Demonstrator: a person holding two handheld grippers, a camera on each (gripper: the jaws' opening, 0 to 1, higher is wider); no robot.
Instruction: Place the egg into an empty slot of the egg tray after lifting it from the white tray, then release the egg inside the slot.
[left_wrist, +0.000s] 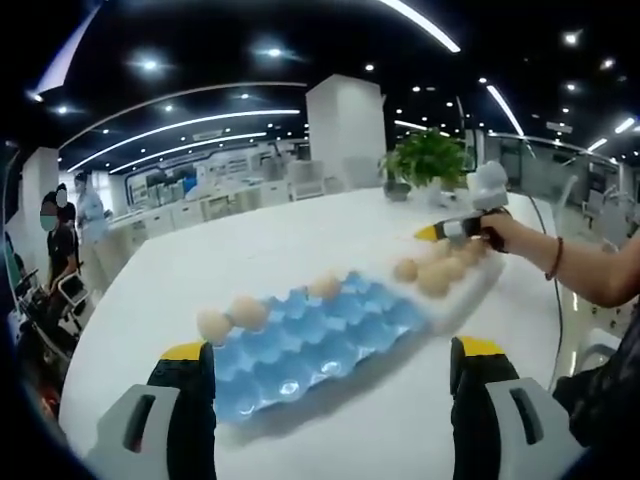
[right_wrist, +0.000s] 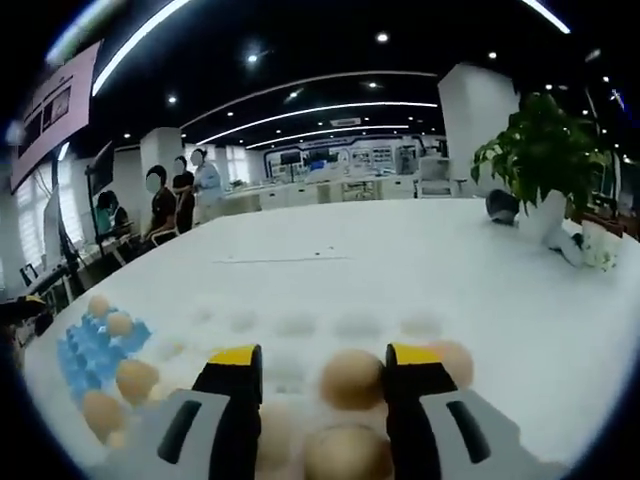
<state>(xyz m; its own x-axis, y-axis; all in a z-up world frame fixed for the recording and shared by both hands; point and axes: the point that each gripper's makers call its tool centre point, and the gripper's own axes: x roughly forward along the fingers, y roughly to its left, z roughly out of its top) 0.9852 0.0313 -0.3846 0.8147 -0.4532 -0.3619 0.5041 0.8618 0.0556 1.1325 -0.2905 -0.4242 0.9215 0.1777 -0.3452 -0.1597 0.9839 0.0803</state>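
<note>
On a broad white table (left_wrist: 330, 240), the blue egg tray (left_wrist: 315, 335) lies near the front edge, and the white tray (left_wrist: 470, 285) butts against its far right end. In the left gripper view, the left gripper (left_wrist: 325, 385) hovers just short of the blue tray's near edge with its yellow-tipped jaws spread wide and nothing between them. Three eggs sit in slots along the blue tray's far edge, among them one at the left corner (left_wrist: 213, 325); the remaining slots in sight are bare. Across the table, a person's hand (left_wrist: 510, 232) holds the right gripper (left_wrist: 450, 232) over the white tray's eggs. In the right gripper view, the right gripper (right_wrist: 323, 375) stands low over the white tray (right_wrist: 300, 325), its jaws parted and straddling one brown egg (right_wrist: 351, 378); whether the pads touch the shell cannot be told. A potted plant (right_wrist: 540, 150) stands toward the table's far right corner.
</note>
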